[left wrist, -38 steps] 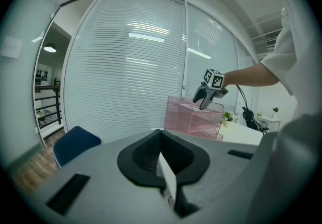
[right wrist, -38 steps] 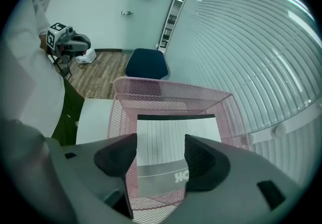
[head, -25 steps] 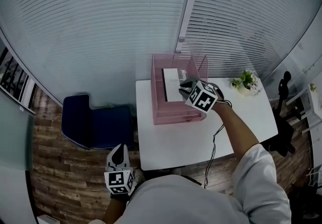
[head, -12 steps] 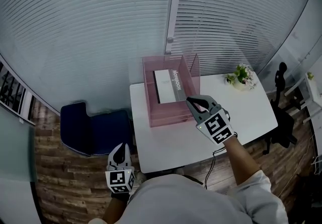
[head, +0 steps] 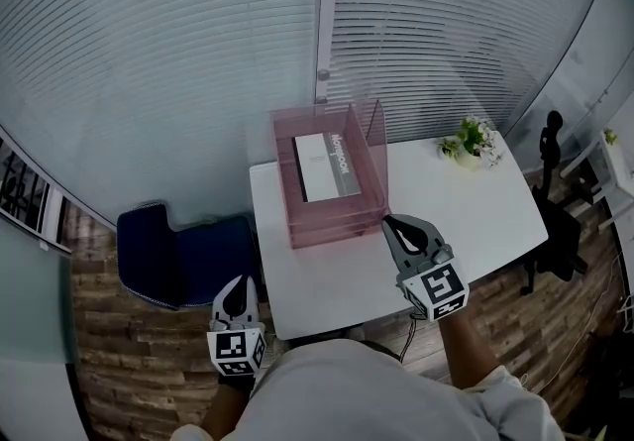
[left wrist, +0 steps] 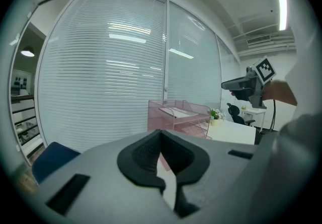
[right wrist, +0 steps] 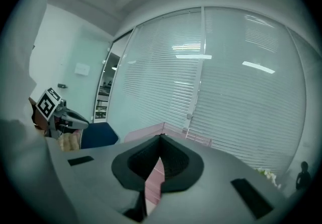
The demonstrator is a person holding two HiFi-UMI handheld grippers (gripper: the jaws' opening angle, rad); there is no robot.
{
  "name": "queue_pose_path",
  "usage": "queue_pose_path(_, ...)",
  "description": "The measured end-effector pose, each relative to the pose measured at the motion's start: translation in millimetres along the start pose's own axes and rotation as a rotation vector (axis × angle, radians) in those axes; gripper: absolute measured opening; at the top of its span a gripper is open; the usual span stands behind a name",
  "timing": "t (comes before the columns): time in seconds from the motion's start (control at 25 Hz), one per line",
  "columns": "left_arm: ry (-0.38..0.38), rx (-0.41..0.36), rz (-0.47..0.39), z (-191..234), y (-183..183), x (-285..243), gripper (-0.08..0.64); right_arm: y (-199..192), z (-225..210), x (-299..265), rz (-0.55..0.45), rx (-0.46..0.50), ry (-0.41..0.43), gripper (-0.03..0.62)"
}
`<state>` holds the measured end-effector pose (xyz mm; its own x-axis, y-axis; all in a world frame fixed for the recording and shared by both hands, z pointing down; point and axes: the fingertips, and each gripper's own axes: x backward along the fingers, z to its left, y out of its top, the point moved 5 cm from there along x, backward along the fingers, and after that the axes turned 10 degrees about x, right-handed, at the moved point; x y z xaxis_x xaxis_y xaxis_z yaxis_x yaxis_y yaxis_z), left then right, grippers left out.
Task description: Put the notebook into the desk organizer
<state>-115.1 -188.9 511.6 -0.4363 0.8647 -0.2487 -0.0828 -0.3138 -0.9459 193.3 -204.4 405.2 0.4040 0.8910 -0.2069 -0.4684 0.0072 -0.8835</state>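
Note:
The white-and-grey notebook (head: 326, 166) lies flat on the top tier of the pink mesh desk organizer (head: 330, 226) at the back left of the white table (head: 466, 221). My right gripper (head: 393, 225) hovers over the table in front of the organizer's right corner, shut, nothing between its jaws. My left gripper (head: 235, 297) hangs low beside the table's left front corner, shut and empty. The left gripper view shows the organizer (left wrist: 178, 116) ahead with the notebook (left wrist: 177, 112) on top. In the right gripper view the organizer (right wrist: 155, 175) appears through the slit between the jaws.
A small potted plant (head: 468, 140) stands at the table's back right. A blue chair (head: 183, 249) sits left of the table, a black office chair (head: 555, 211) to the right. Window blinds (head: 198, 53) run behind the table. The floor is wood planks (head: 129, 360).
My right gripper has drawn back from the organizer's top tier toward me and down, leaving the notebook lying there. Its jaws have closed. The left gripper has stayed put.

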Motion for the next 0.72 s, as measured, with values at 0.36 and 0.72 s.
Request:
queue_pose_path(0.36, 0.016, -0.005, 0.002, 0, 1, -2, 0.008, -17, 5, 20, -0.028, -0.093, -0.040, 0.014)
queue_pose_path(0.72, 0.010, -0.011, 0.005, -5, 0, -9, 0.008, -30, 2, 24, -0.046, -0.157, -0.073, 0.014)
